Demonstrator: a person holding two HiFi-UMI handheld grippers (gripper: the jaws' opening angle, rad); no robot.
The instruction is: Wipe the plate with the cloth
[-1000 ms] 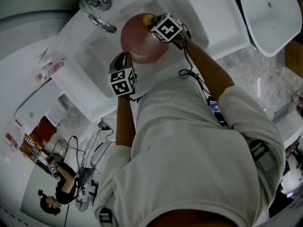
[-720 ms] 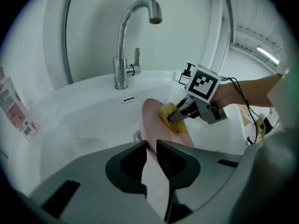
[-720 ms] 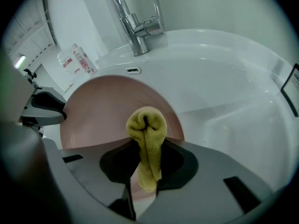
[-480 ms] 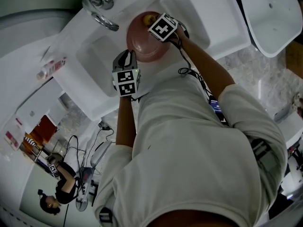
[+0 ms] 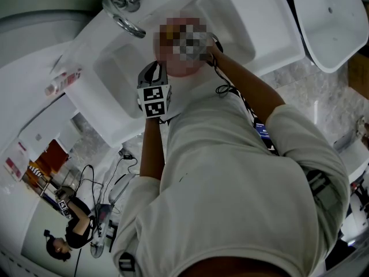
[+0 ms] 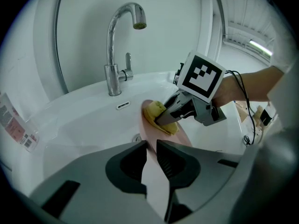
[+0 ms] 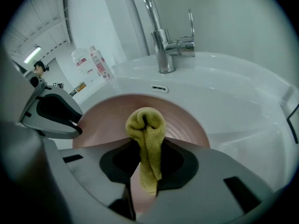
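left tongs [image 6: 151,149] clamped on plate [image 7: 100,118] rim, so it's held tilted in the sink [image 7: 243,111] | right tongs [image 7: 148,148] pinched shut on cloth [image 7: 145,122], wad pressed against plate face | wiping reckoned under way

Crowded in the white ceramic sink basin [image 6: 70,125]! Blocked mid-basin by the round pink plate [image 7: 107,115], pinched at its rim in the left gripper [image 6: 152,146] and met on its face by the right gripper [image 7: 147,146] clamping a yellow terry cloth [image 7: 145,122]. Hemmed behind by the curved chrome tap [image 6: 112,59]. Open between plate and tap.
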